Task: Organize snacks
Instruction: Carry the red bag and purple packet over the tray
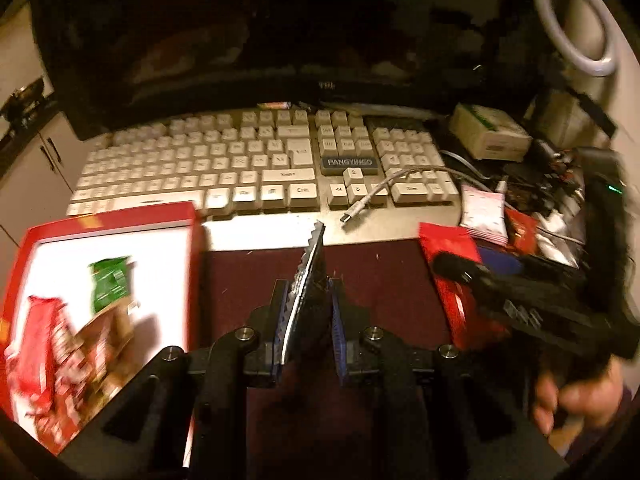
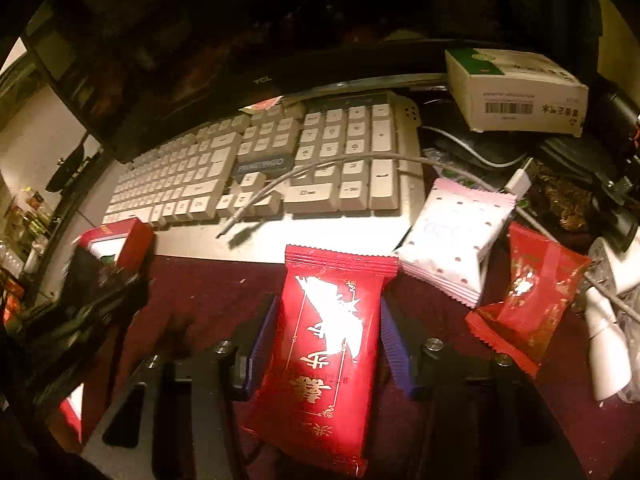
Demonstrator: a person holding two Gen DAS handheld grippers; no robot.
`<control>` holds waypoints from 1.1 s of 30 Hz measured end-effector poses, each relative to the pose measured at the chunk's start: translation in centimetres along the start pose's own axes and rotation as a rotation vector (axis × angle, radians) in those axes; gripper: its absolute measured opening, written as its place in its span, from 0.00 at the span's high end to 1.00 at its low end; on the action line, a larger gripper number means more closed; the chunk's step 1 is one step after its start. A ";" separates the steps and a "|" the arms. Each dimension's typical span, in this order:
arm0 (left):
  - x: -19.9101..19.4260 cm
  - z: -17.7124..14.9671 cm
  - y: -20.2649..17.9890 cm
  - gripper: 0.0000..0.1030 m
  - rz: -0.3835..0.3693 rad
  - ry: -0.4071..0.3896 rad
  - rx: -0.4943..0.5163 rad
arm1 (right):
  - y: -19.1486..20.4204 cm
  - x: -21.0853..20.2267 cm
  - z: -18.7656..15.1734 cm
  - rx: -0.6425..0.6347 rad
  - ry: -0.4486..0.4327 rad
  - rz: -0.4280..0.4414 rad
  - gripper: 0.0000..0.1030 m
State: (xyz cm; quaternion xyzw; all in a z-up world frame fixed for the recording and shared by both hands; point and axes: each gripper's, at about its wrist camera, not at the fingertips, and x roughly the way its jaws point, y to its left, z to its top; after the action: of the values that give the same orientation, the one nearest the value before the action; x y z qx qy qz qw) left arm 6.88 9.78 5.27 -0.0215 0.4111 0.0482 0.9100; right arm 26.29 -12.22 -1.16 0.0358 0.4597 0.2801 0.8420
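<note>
My left gripper (image 1: pixel 308 304) is shut on a dark snack packet (image 1: pixel 310 280) held on edge above the maroon mat, right of a red box (image 1: pixel 192 220) with a white inside. The box holds a green packet (image 1: pixel 108 284), red packets (image 1: pixel 32 344) and a brown one. My right gripper (image 2: pixel 326 336) has its blue pads on both sides of a red snack packet (image 2: pixel 324 344) with gold writing; that packet also shows in the left wrist view (image 1: pixel 448 248). A white-and-pink packet (image 2: pixel 456 236) and a smaller red packet (image 2: pixel 528 296) lie to its right.
A white keyboard (image 1: pixel 256 160) with a loose USB cable (image 1: pixel 368 196) lies behind the mat, under a dark monitor (image 1: pixel 240 40). A white carton (image 2: pixel 516 92), a ring light (image 1: pixel 576 20), cables and clutter fill the right side. A white bottle (image 2: pixel 608 344) lies at far right.
</note>
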 end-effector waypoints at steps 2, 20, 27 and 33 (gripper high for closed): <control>-1.2 -0.5 0.8 0.84 0.013 -0.033 -0.001 | 0.3 -0.1 -0.1 -0.006 -0.003 0.026 0.51; -8.6 -7.8 11.0 0.84 0.093 -0.137 -0.146 | 5.3 -3.5 -0.4 -0.140 -0.182 0.052 0.52; -8.2 -9.1 15.6 0.84 0.099 -0.114 -0.222 | 14.4 -3.0 -2.1 -0.235 -0.075 0.219 0.52; -7.7 -7.7 17.5 0.83 0.118 -0.123 -0.210 | 22.2 -2.0 -2.6 -0.301 -0.075 0.360 0.52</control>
State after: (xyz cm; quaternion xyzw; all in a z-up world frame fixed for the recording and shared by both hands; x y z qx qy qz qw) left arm -5.80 26.03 5.95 -0.0893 0.3478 0.1457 0.9219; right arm 13.59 4.92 5.92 0.0016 0.3675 0.4893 0.7909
